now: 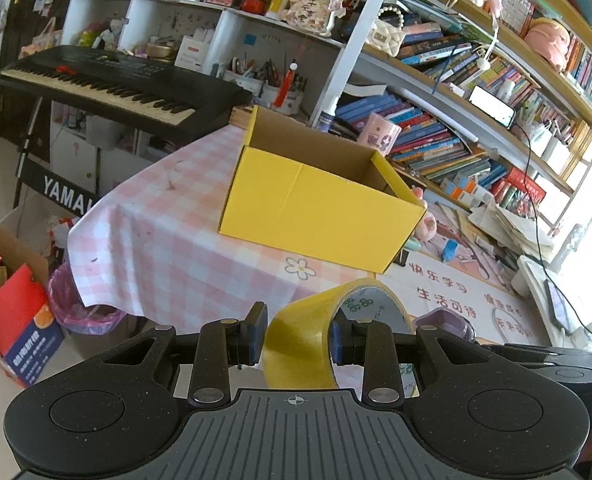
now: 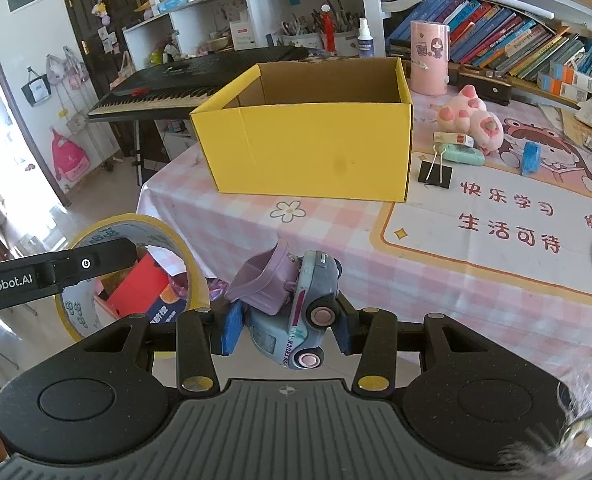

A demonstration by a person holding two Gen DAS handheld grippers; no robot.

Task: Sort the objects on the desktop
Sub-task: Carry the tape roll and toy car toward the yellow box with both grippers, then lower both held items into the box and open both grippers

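— Well, what is shown in the left wrist view, and what is lost there?

— A roll of yellow tape is clamped between the fingers of the left gripper; one finger is pressed on the roll's outer face, the other is seen inside the ring. The roll's lower edge is cut off by the gripper body. Beyond it the yellow box is stood open on the table; its floor is hidden by the near wall, so nothing can be told of its contents. A purple lidded thing at the right is half covered and cannot be made out for certain. The plush toy behind the box is mostly hidden by it.

— And the right wrist view?

— A toy truck, blue-grey with a lilac tipper, is gripped on its side between the fingers of the right gripper, which are closed narrowly on it, above the table's near edge. The tape roll is seen at the left, partly crossed by the left gripper's arm. The box's inside is shown empty as far as can be seen; its near floor is hidden. Beside it a binder clip, a green case, a blue thing of unclear kind and a plush toy are laid on the table.
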